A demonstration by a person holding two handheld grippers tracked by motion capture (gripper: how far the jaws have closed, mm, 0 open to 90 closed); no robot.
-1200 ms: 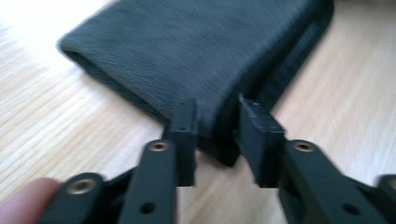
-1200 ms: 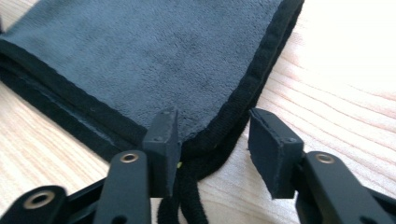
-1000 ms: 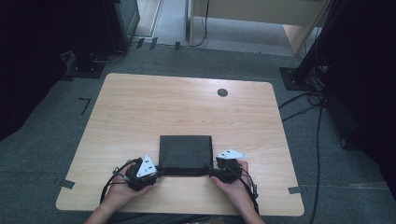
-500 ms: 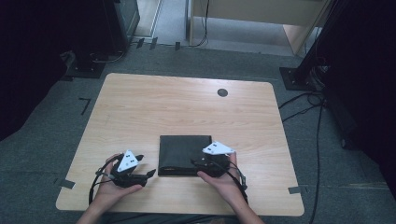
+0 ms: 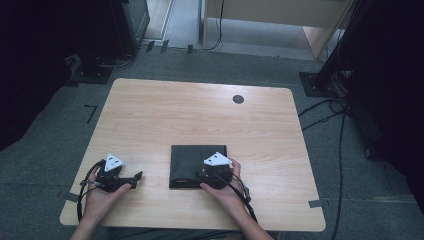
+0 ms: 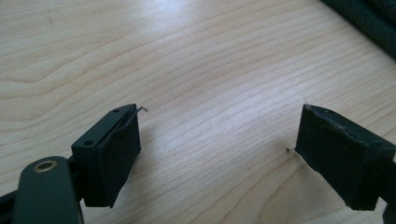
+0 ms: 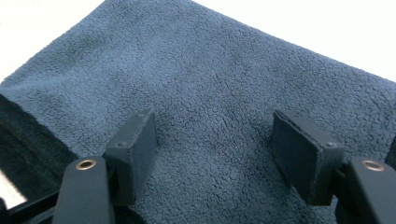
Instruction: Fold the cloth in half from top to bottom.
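- While I work from the near edge of the worktop (image 5: 200,115), my left hand-held gripper (image 5: 136,176) sits to the left of the folded dark cloth (image 5: 192,157), well apart from it, jaws pointing toward the cloth.
- Its jaws have just been opening and stand wide apart over bare wood in the left gripper view, nothing between them; a strip of the cloth (image 6: 369,18) shows at the far right corner there.
- My right hand-held gripper (image 5: 199,175) rests on the cloth's near right corner, grey plate on top.
- Its jaws have also just been opening; in the right gripper view they stand apart, with the fleecy cloth (image 7: 224,93) lying flat under and between them, not pinched.
- That cloth lies flat near the worktop's front edge, slightly right of centre.
- Beyond the cloth, a small dark round disc (image 5: 238,99) sits near the far edge.
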